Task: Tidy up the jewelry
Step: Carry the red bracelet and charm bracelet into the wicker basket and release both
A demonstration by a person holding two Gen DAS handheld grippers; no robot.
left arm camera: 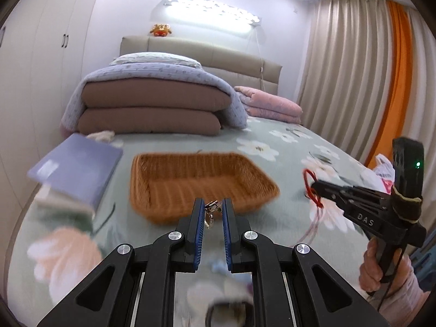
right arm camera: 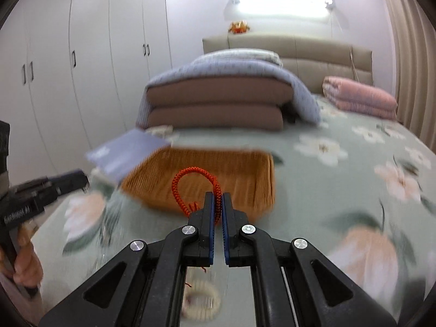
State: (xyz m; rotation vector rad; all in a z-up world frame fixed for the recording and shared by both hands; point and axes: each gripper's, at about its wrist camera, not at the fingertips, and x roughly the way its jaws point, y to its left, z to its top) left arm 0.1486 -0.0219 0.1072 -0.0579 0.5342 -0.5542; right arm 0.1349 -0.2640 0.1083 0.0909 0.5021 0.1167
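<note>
The left gripper (left arm camera: 213,212) has its blue-padded fingers (left arm camera: 199,226) clamped on a small metallic trinket (left arm camera: 211,209) – it looks like an earring or charm, too small to name for sure – which dangles between the tips above the flowered bed sheet (left arm camera: 275,147). The right gripper (right arm camera: 217,207) has its fingers (right arm camera: 209,218) clenched tight on a red braided cord bracelet (right arm camera: 188,182), whose loop stands up and curls left of the tips. Just beyond both grippers lies a woven wicker basket (left arm camera: 196,179), shallow and rectangular, on the bed; beside its left end a lavender box (left arm camera: 79,169) sits tilted. A pale beaded bracelet (right arm camera: 201,299) lies on the sheet beneath the right gripper – blurred. Folded quilts (left arm camera: 152,103) are stacked further back, well apart from the basket.
</note>
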